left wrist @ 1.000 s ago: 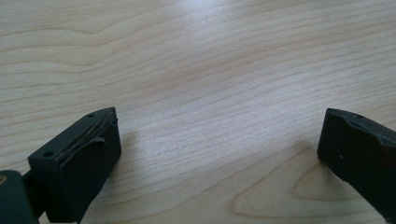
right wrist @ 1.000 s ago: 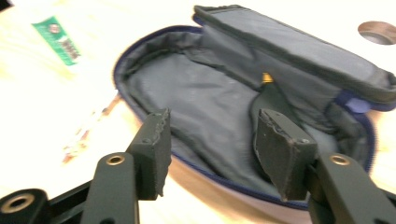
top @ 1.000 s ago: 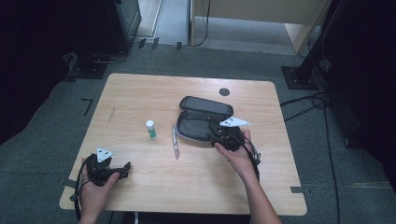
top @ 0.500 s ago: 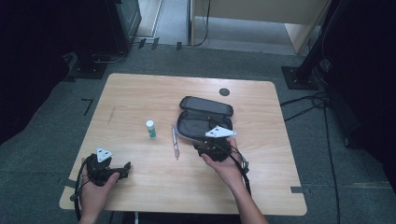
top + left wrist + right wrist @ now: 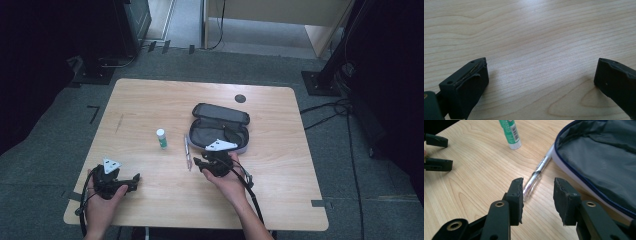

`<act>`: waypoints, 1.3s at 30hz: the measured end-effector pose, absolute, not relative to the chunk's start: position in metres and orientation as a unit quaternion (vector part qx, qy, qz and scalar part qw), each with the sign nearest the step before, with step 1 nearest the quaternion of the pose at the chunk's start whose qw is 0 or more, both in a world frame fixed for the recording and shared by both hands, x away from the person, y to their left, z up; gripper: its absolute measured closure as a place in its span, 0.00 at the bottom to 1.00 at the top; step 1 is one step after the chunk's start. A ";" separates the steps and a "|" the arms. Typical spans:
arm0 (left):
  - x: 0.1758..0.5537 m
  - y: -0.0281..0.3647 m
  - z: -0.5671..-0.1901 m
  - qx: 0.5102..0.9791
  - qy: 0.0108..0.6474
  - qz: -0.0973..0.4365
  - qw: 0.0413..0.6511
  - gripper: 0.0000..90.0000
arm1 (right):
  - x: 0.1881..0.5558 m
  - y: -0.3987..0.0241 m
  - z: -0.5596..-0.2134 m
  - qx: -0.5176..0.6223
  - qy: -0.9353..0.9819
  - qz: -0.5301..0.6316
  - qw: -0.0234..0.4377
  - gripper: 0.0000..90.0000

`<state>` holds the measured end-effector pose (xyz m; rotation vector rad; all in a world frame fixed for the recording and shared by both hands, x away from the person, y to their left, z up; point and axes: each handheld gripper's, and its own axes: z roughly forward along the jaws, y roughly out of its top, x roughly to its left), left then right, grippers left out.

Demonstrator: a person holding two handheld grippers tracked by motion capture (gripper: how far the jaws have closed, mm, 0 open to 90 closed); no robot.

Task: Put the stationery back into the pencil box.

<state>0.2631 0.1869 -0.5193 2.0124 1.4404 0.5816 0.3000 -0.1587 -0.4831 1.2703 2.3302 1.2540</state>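
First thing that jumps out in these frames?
The open dark pencil case at mid-table, lid flipped back. Just left of it lies a clear pen, with the right gripper closing in on its near end, jaws apart. A green glue stick stands upright beside them.

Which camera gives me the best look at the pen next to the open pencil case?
The right gripper view: the pen lies close up, its clear barrel running from the pencil case toward the gap of the right gripper, whose jaws have just been closing and are not yet on it. In the high view the pen is a thin pale sliver.
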 end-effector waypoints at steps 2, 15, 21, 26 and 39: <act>0.263 0.187 -0.519 0.757 0.541 0.219 0.295 0.00 | 0.302 -0.153 -0.487 0.434 0.789 0.422 0.100 0.66; 0.263 0.187 -0.519 0.758 0.540 0.218 0.295 0.00 | 0.316 -0.132 -0.503 0.453 0.789 0.405 0.092 0.66; 0.263 0.187 -0.519 0.758 0.540 0.218 0.295 0.00 | 0.320 -0.120 -0.509 0.455 0.791 0.392 0.116 0.66; 0.263 0.187 -0.519 0.757 0.541 0.218 0.296 0.00 | 0.323 -0.116 -0.512 0.456 0.791 0.385 0.132 0.67; 0.263 0.187 -0.519 0.757 0.540 0.218 0.297 0.00 | 0.325 -0.111 -0.514 0.423 0.814 0.365 0.158 0.86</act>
